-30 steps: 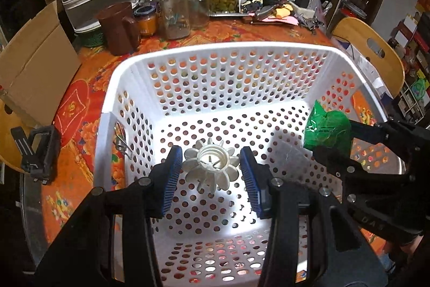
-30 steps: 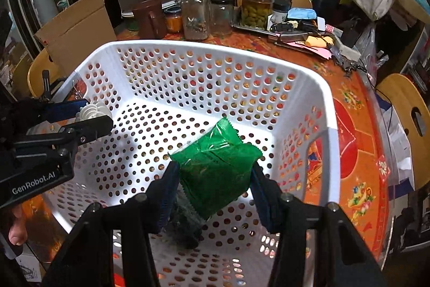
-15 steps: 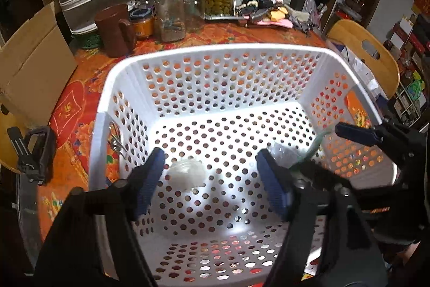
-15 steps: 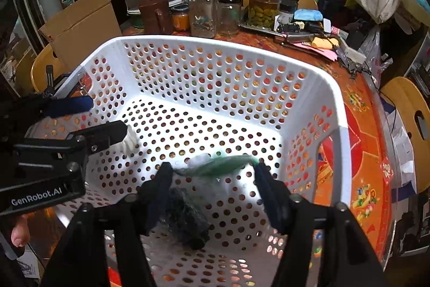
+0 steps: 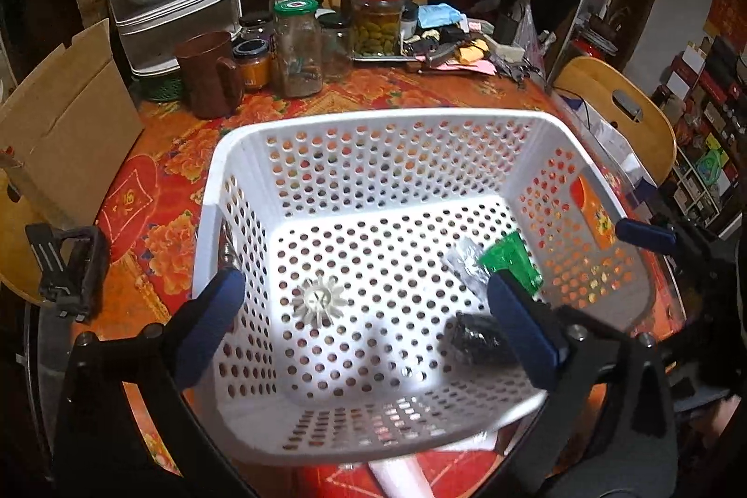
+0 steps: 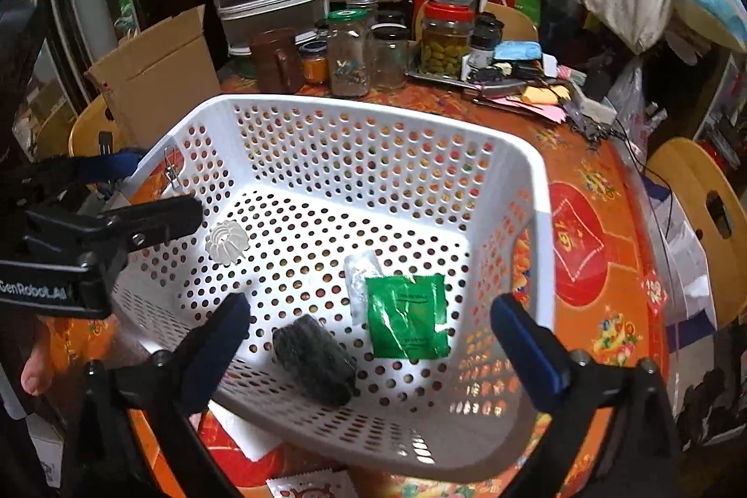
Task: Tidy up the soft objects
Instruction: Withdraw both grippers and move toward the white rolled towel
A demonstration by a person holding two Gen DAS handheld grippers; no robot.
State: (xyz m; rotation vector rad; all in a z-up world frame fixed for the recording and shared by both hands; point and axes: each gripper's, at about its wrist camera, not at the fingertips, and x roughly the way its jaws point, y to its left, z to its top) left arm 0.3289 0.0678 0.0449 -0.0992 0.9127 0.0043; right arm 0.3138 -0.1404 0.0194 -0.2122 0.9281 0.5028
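Both claws opening wide, empty, above perforated white plastic basket point(image 6: 537, 190) holding crinkly green packet point(image 6: 406, 318).

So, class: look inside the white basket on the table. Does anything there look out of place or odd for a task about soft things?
One thing stands out: the white ribbed piece on the floor of the white basket looks like hard plastic, unlike the green packet and the dark bundle lying near it. Nothing looks spilled or broken.
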